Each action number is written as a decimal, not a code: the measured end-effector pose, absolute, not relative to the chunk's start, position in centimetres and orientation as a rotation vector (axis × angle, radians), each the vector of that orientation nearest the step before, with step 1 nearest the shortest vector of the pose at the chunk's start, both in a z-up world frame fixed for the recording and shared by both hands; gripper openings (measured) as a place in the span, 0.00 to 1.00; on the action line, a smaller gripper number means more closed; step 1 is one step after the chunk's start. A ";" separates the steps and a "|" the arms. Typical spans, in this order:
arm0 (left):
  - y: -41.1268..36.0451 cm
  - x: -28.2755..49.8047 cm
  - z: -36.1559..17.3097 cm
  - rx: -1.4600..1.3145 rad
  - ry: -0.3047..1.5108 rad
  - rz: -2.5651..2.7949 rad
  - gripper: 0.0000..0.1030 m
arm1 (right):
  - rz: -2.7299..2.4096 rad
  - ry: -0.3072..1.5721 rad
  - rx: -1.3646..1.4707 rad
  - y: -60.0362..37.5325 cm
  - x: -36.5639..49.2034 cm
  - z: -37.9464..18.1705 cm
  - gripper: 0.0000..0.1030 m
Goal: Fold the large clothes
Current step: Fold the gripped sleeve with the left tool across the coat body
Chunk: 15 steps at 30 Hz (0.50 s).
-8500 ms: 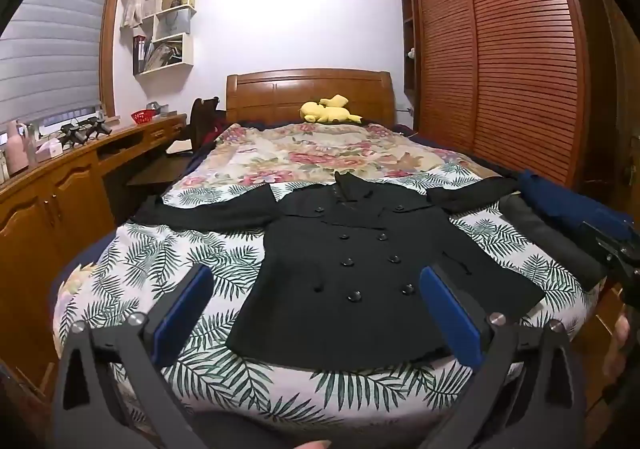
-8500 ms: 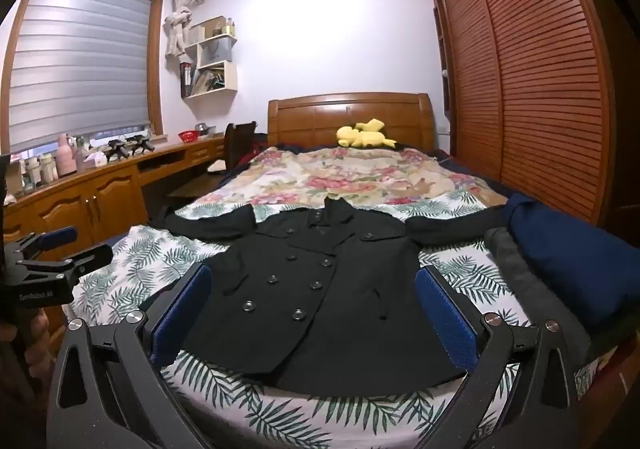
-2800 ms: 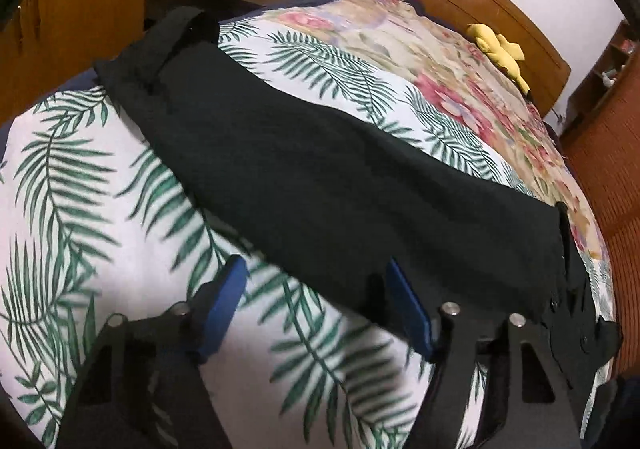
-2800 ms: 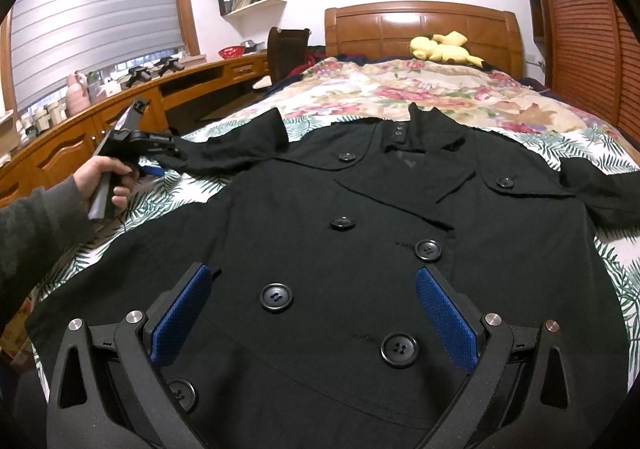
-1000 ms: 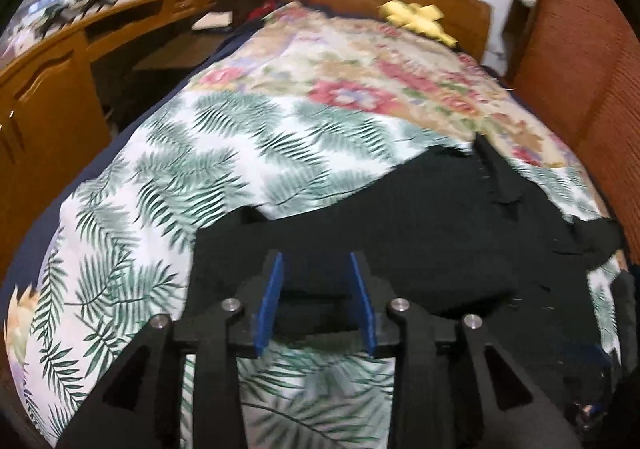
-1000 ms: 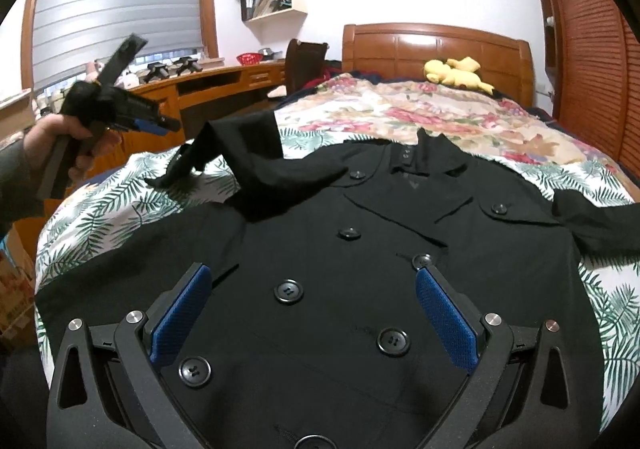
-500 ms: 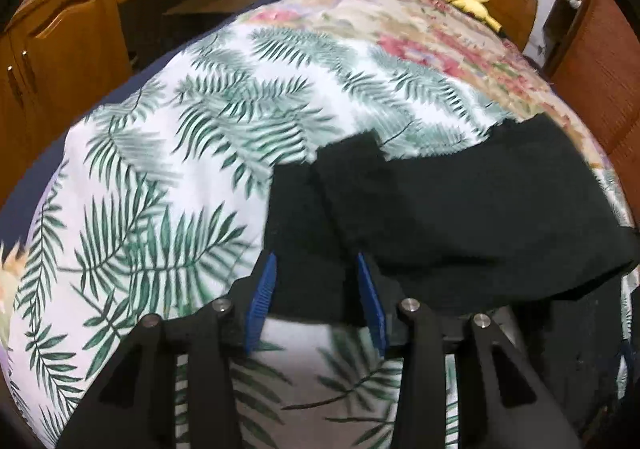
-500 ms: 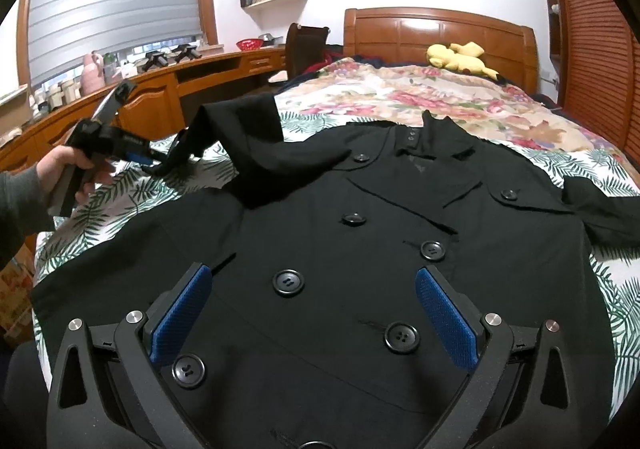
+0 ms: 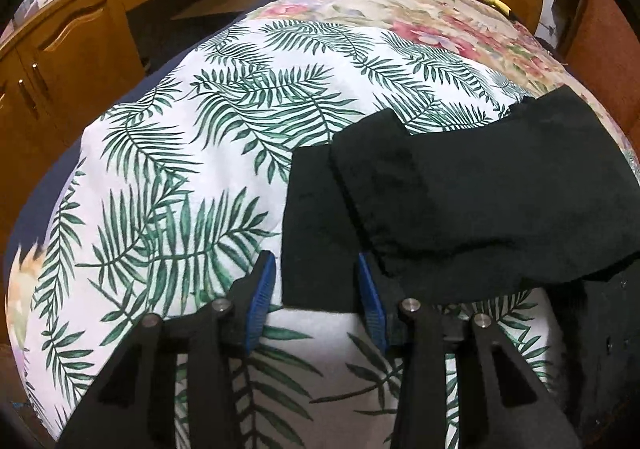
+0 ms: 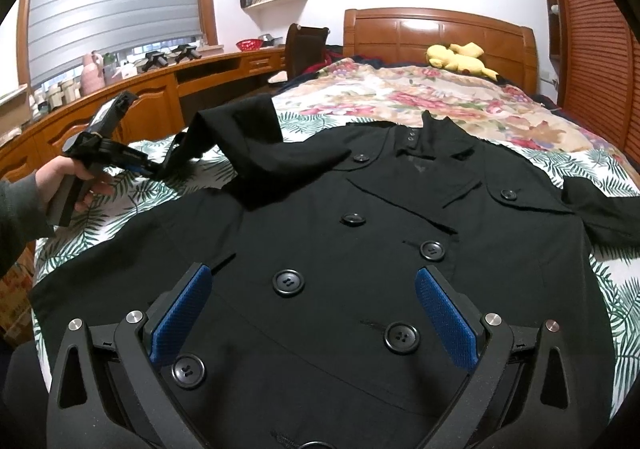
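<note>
Left wrist: fingers (image 9: 262,291) pinch coat sleeve (image 9: 320,233)

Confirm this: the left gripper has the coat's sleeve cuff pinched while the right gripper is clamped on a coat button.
Not quite. The right gripper is open, its fingers spread above the black coat and gripping nothing, as the right wrist view shows. The left gripper does hold the sleeve cuff.

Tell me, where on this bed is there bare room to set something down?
The palm-leaf sheet lies bare left of the raised black sleeve pinched in the left gripper. The flowered quilt is open between the black buttoned coat and the yellow plush toy. The middle is crowded.
</note>
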State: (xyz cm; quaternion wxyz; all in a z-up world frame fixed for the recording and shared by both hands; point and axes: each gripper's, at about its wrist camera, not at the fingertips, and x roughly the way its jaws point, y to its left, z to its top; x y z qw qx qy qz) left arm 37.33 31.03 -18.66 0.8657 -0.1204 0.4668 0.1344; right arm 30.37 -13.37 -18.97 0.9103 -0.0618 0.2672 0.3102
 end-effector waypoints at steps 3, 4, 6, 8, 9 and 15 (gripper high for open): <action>31.2 37.1 -18.4 -0.237 0.963 0.302 0.39 | 0.638 0.549 -0.128 -13.4 30.4 -19.0 1.00; 31.3 37.0 -18.2 -0.231 0.954 0.308 0.39 | 0.638 0.548 -0.129 -13.4 30.4 -18.9 1.00; 31.5 37.2 -18.5 -0.234 0.965 0.302 0.39 | 0.639 0.549 -0.131 -13.4 30.5 -19.0 1.00; 31.3 37.2 -18.8 -0.237 0.969 0.286 0.39 | 0.639 0.551 -0.130 -13.3 30.4 -19.0 1.00; 31.1 37.2 -18.8 -0.237 0.965 0.274 0.39 | 0.639 0.553 -0.132 -13.3 30.4 -19.0 1.00; 29.2 37.4 -19.2 -0.187 0.934 0.246 0.32 | 0.637 0.556 -0.136 -13.4 30.5 -18.9 1.00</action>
